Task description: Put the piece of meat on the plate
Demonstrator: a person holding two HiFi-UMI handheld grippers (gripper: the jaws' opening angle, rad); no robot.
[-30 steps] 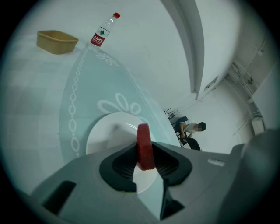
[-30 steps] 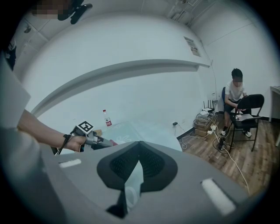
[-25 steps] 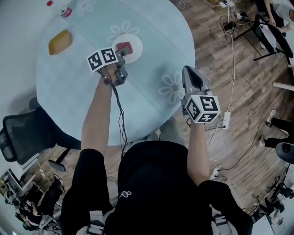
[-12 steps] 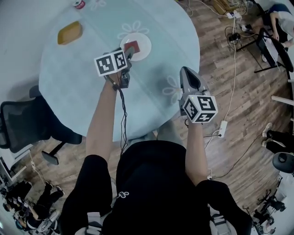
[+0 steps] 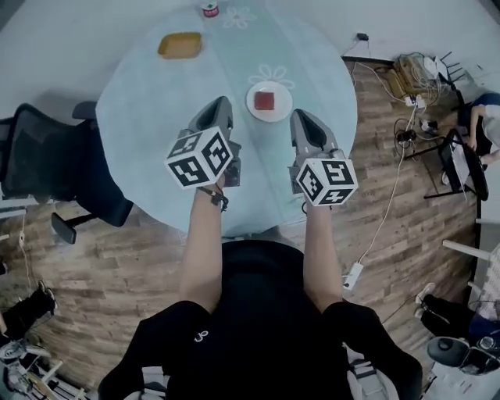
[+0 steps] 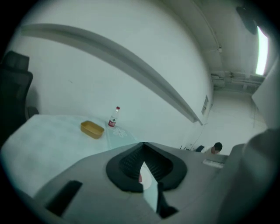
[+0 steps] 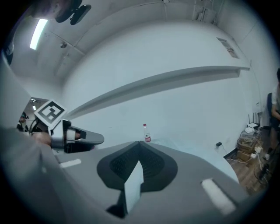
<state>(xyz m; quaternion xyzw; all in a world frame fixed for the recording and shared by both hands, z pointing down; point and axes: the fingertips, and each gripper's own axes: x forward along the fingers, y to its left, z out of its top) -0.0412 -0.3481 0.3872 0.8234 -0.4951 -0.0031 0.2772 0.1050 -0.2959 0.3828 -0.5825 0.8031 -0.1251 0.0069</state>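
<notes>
The piece of meat lay on the white plate, near the middle of the round counter, so the task looked done. The left gripper was closed tight with nothing between its jaws. The right gripper also had its tips together and held nothing. Both were held side by side above the near part of the counter, pointing across it. The plate sat just ahead, between the two tips, about equally near to each. The meat looked roughly square, with no clear long side. A yellow tray and a bottle stood well beyond, at the far edge.
</notes>
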